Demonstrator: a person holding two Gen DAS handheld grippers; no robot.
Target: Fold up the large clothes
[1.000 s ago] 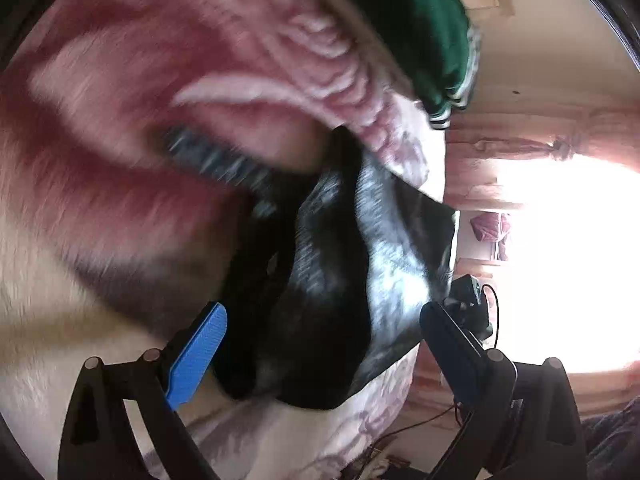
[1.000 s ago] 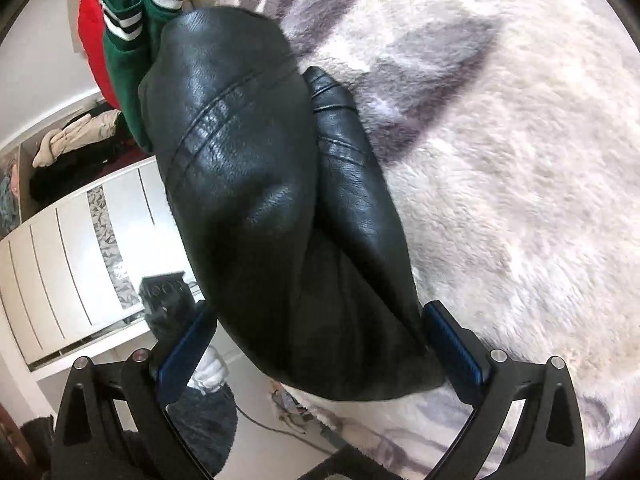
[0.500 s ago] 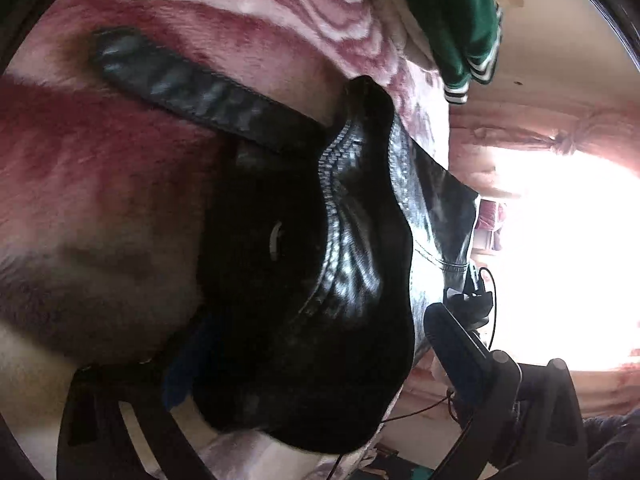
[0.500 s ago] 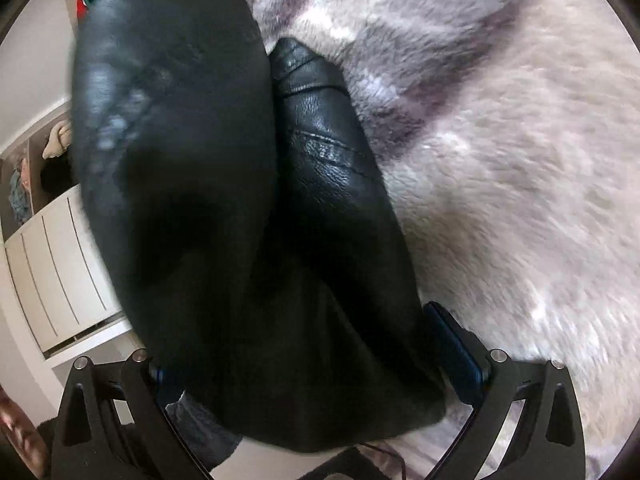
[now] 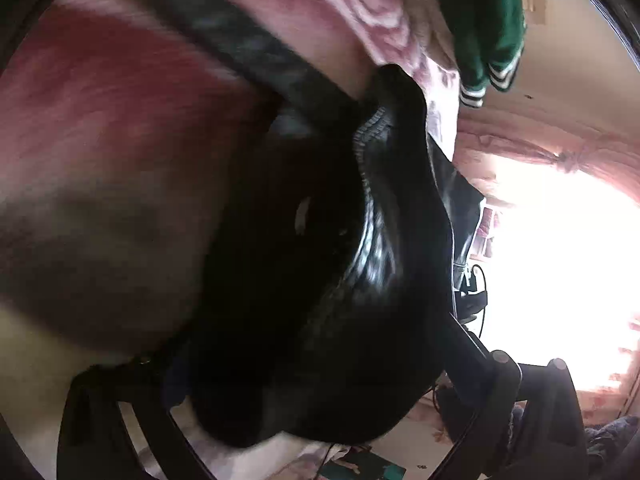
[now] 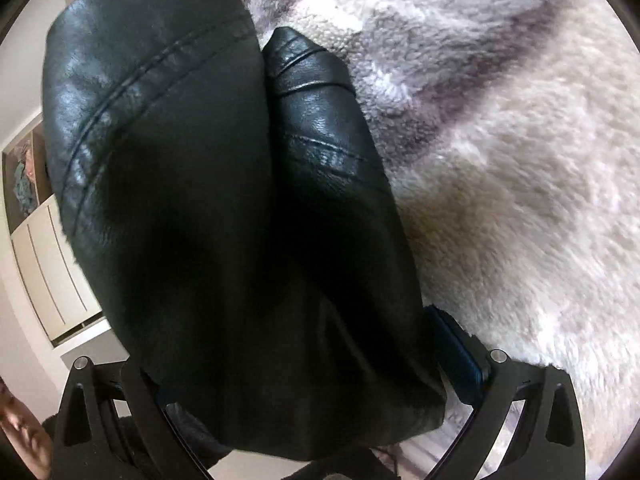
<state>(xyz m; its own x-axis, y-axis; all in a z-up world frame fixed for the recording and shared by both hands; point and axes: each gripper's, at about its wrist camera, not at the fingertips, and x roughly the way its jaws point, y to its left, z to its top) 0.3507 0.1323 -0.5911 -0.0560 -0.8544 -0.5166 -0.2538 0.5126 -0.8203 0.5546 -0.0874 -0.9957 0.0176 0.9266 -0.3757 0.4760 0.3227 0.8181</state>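
A black leather jacket (image 5: 320,280) fills the middle of the left wrist view, bunched between the wide-spread fingers of my left gripper (image 5: 316,360); a leather strap (image 5: 248,48) runs from it over the blanket. In the right wrist view the same jacket (image 6: 192,200) lies folded in thick layers between the spread fingers of my right gripper (image 6: 304,364). Both jaws stand wide apart around the leather, which covers the left fingertips. Whether either pair presses on it is hidden.
A fluffy pink-and-cream blanket (image 6: 500,160) covers the bed under the jacket. A green garment with striped cuffs (image 5: 488,28) lies at the far end. A bright window (image 5: 560,260) is at right; a white wardrobe (image 6: 48,272) is at left.
Both grippers have moved in on the jacket: it now fills each view and lies deep between the fingers. The left blue pad has disappeared under the leather.
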